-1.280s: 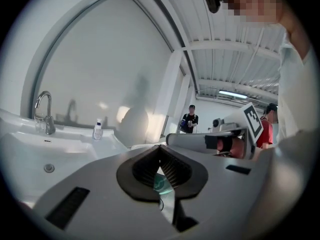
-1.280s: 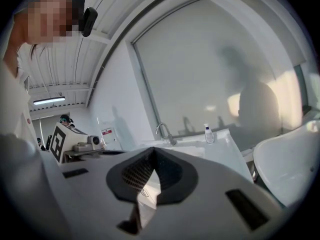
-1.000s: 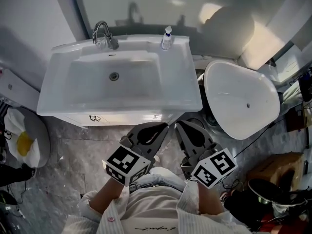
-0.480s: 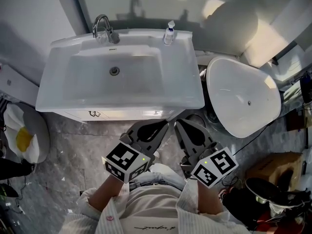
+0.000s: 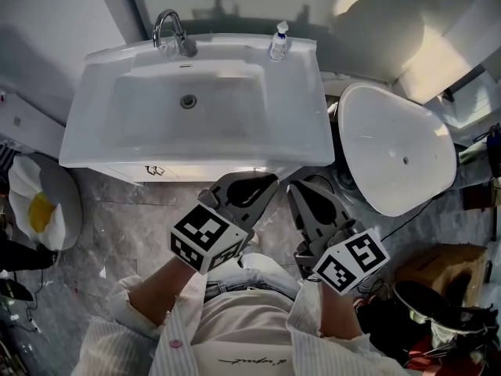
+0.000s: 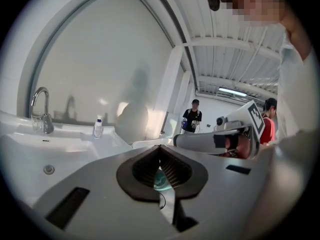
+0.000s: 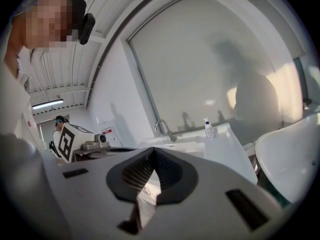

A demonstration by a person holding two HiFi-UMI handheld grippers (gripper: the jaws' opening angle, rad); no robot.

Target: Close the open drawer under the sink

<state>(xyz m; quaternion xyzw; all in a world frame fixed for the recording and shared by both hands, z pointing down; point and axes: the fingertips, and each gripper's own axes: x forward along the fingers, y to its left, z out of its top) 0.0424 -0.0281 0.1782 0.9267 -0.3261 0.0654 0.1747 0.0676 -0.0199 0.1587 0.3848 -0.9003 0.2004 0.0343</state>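
Left hand-held gripper (image 5: 266,185) and right hand-held gripper (image 5: 296,190), jaws together, still before sink (image 5: 307,131).

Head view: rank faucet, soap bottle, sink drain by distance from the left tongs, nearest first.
From the left tongs:
1. sink drain, middle of the basin.
2. soap bottle, back rim, right side.
3. faucet, back rim, left side.

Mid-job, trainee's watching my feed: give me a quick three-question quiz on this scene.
1. Where on the sink does the bottle stand? A back right rim; B front left rim; C in the basin.
2. Fill in: the left gripper and right gripper both have jaws ____.
3. True or false: the right gripper holds the bottle.
Key: 1 A; 2 together; 3 false.
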